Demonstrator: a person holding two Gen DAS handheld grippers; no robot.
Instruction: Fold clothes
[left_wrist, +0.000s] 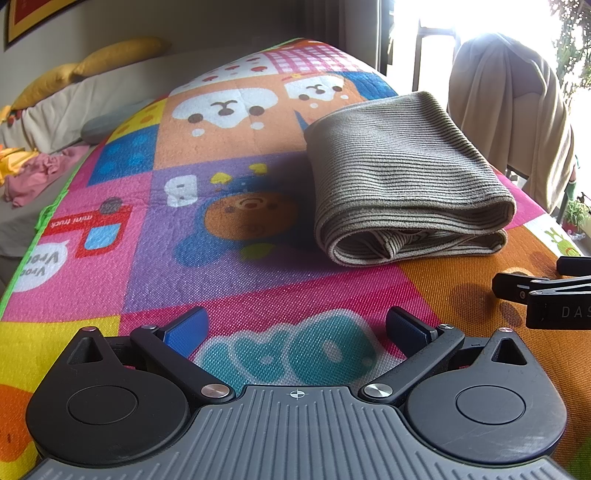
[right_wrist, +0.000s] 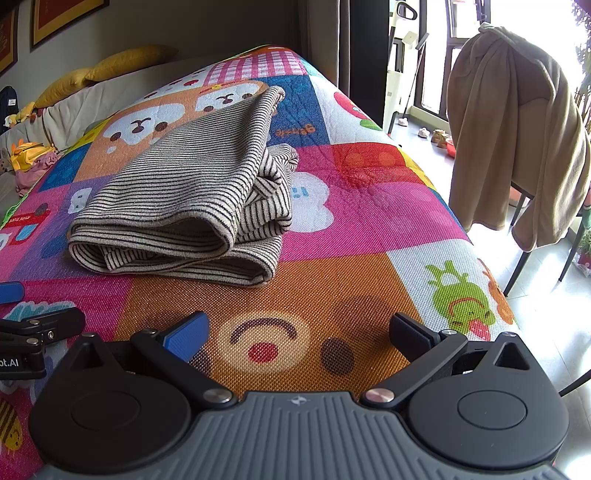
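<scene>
The left tool is spread wide with nothing between its blue pads, low over the patterned mat; the right tool is just as wide and equally empty (each shows only partly at the edge of the other's view). Beyond both, the folded striped garment lies on the mat, touched by neither. Farther off, a beige cloth drapes a chair

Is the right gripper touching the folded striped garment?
Apart. The right wrist view shows the right gripper open, with bare play mat between its fingertips and the folded striped garment.
</scene>
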